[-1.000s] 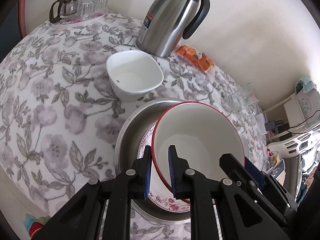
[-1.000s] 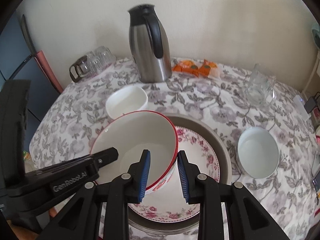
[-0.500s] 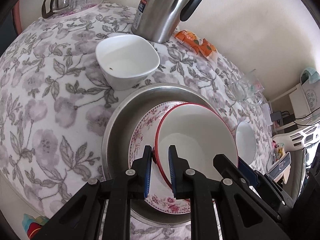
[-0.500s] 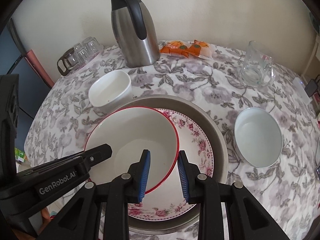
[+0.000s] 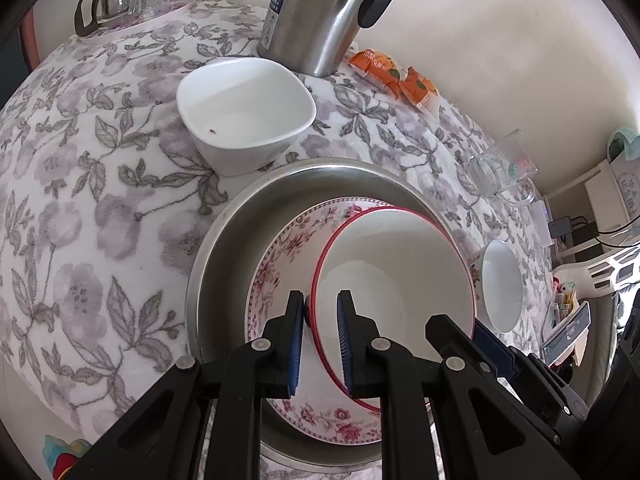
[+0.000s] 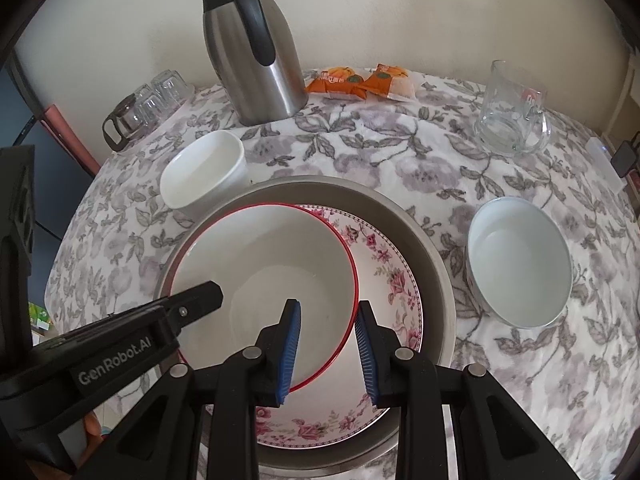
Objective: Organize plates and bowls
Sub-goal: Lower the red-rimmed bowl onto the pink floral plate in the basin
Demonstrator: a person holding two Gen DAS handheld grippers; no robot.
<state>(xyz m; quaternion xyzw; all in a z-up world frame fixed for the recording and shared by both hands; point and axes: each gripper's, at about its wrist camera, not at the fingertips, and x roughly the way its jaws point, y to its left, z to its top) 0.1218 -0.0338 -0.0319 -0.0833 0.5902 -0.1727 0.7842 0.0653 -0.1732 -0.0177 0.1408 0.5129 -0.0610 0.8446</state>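
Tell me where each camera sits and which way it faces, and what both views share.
Left wrist: on the left gripper, looking forward and down along its fingers at the red-rimmed white bowl; its jaws straddle the rim, and the other gripper's black body shows at lower right.
Right wrist: on the right gripper, facing the wall; jaws straddle the opposite rim, left gripper visible at left.
Shared: that bowl, the pink floral plate, the steel basin, the steel thermos jug.

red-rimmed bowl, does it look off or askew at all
Yes. The red-rimmed bowl sits off-centre on the floral plate, toward the left side of the metal basin, with both grippers straddling its rim. Separately, the square white bowl has a small dark speck inside. Nothing looks spilled or broken.
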